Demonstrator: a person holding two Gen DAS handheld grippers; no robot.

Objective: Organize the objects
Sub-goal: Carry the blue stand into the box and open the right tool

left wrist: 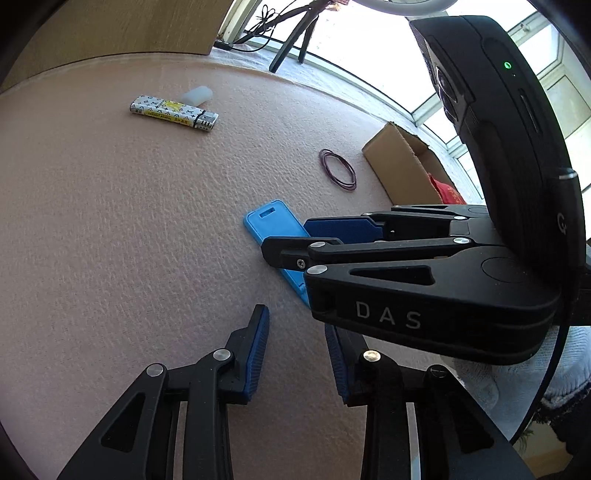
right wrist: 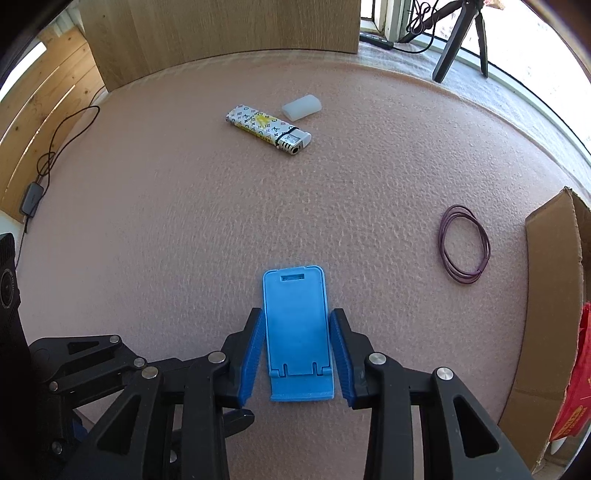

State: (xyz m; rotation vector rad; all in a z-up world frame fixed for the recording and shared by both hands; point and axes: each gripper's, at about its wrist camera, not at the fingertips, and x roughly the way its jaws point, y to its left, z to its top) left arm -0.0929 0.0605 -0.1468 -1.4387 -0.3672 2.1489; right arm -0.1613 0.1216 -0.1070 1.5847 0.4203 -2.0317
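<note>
While the right claw (right wrist: 297,354) straddled a blue plastic phone stand (right wrist: 295,325) lying flat on the pink textured tabletop (right wrist: 184,240), its blue-padded fingers (right wrist: 253,354) sat along the stand's two long edges, just beside them or barely touching; whether they pressed on the plastic could not be told from either view. The stand lay near the front of the tabletop, its slotted end pointing away from the claw and its hinged lip nearest the camera.

Seen from the left wrist camera, the left claw (left wrist: 297,354) hung released over bare tabletop, its pads spread apart with nothing between them, just beside the right claw's black body marked "DAS", which crossed the frame from the right and covered part of the stand.

Farther back lay a patterned lighter (right wrist: 267,130) with a silver head, and just beside it, apart by a narrow gap, a small translucent white cap (right wrist: 301,106). A coil of thin purple bands (right wrist: 464,245) rested well to the right of the stand, near an open cardboard box (right wrist: 546,295) at the tabletop's edge that held something red (right wrist: 576,373). A black tripod (right wrist: 461,40) stood by the bright window (left wrist: 554,96) beyond, and a black cable (right wrist: 55,147) trailed along the left side beside wooden panels (right wrist: 221,26).
</note>
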